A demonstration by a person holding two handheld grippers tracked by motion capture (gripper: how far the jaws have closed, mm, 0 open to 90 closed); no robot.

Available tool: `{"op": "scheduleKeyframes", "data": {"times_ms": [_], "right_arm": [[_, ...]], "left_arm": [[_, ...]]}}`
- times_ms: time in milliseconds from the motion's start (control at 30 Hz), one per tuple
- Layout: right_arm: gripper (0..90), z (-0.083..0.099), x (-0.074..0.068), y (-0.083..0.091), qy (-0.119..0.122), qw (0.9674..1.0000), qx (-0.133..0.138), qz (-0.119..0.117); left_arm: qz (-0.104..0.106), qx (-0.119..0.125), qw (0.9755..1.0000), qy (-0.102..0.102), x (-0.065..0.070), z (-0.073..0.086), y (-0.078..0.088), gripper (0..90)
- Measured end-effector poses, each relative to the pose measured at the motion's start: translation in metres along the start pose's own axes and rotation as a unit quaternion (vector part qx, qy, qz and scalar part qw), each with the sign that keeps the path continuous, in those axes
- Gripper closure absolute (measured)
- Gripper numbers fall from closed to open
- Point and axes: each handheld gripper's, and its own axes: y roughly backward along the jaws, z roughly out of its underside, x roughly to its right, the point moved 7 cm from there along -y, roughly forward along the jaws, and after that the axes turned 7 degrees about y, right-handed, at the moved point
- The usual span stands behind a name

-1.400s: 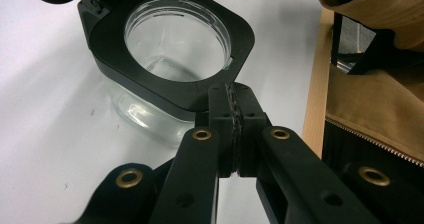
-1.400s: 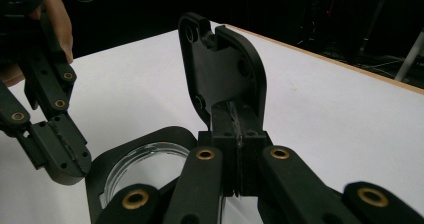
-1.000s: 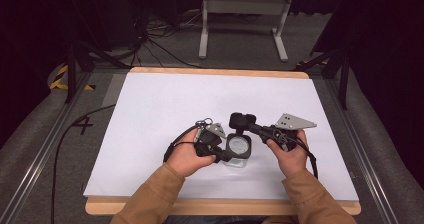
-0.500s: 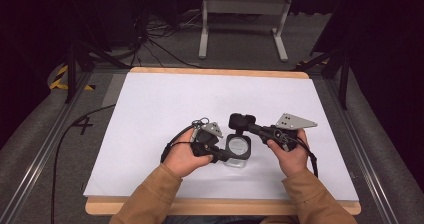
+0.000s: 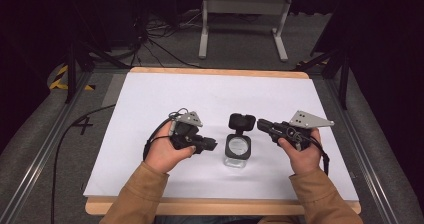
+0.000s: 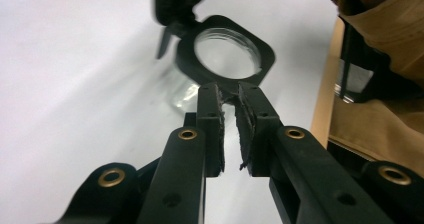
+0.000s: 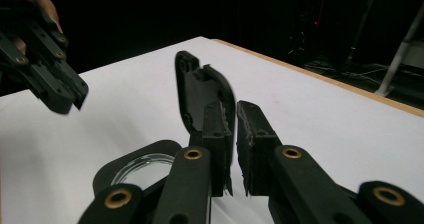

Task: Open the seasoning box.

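1. Between the two grippers, near the front middle of the white table top, stands a small clear glass jar with a black square collar; its black flip lid is open and stands up behind the mouth.
2. From the left gripper view, the round glass mouth of the jar is seen from above, and the lid rises at its far side.
3. The left gripper is just beside the jar, on its left, and does not touch it. Its jaws have just been opening; a narrow gap is between the pads, and nothing is held in it.
4. The right gripper is on the right of the jar, near the lid but apart from it. Its jaws have also just been opening to a narrow gap, with nothing between them.
5. From the right gripper view, the lid stands upright just behind the jaw tips, and the left gripper is seen farther off.
6. Both hands wear tan sleeves.
7. Behind the table, a grey metal stand is on the floor.
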Motion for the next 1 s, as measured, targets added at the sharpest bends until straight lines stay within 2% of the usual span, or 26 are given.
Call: {"op": "scheduleKeyframes", "data": {"times_ms": [167,233,300,333,433,467,500,533,567,633,767,800,867,967,1000], "right_arm": [[76.9,0.003,0.014,0.014,-0.012,0.9997,-0.013,0.016],[75.5,0.004,0.018,0.016,-0.012,0.9995,-0.018,0.021],[69.9,0.011,0.031,0.025,-0.013,0.9982,-0.039,0.045],[69.9,0.011,0.031,0.025,-0.013,0.9982,-0.039,0.045],[66.2,0.021,0.045,0.034,-0.008,0.995,-0.066,0.074],[64.3,0.024,0.049,0.036,-0.013,0.9942,-0.073,0.078],[61.7,0.03,0.057,0.041,-0.023,0.9927,-0.079,0.088],[61.7,0.03,0.057,0.041,-0.023,0.9927,-0.079,0.088],[60.0,0.034,0.062,0.043,-0.028,0.9915,-0.085,0.094],[56.9,0.041,0.071,0.047,-0.034,0.9891,-0.098,0.104],[49.8,0.058,0.087,0.053,-0.051,0.9842,-0.115,0.124],[48.8,0.061,0.09,0.054,-0.055,0.9832,-0.118,0.129],[46.6,0.071,0.098,0.056,-0.062,0.981,-0.126,0.134],[44.2,0.08,0.104,0.057,-0.07,0.9788,-0.135,0.137],[43.7,0.09,0.108,0.057,-0.081,0.9763,-0.147,0.137]], "left_arm": [[-0.027,0.021,0.9993,0.016,-0.014,0.0,0.018,77.0],[-0.039,0.02,0.9988,0.023,-0.021,0.002,0.024,76.5],[-0.059,0.027,0.9971,0.039,-0.033,0.005,0.03,74.4],[-0.059,0.027,0.9971,0.039,-0.033,0.005,0.03,73.4],[-0.078,0.03,0.9951,0.053,-0.046,0.008,0.035,72.5],[-0.08,0.029,0.9946,0.059,-0.049,0.009,0.036,71.8],[-0.092,0.026,0.9934,0.063,-0.058,0.011,0.037,69.6],[-0.092,0.026,0.9934,0.063,-0.058,0.011,0.037,68.7],[-0.101,0.023,0.9925,0.066,-0.063,0.013,0.038,68.7],[-0.104,0.025,0.9913,0.076,-0.069,0.015,0.038,67.5],[-0.124,0.022,0.9894,0.072,-0.087,0.021,0.035,61.6],[-0.126,0.023,0.9887,0.077,-0.091,0.023,0.033,60.5],[-0.134,0.02,0.9885,0.067,-0.099,0.027,0.03,56.2],[-0.138,0.018,0.988,0.067,-0.106,0.03,0.026,53.7],[-0.139,0.014,0.9876,0.072,-0.112,0.034,0.023,51.7]]}}
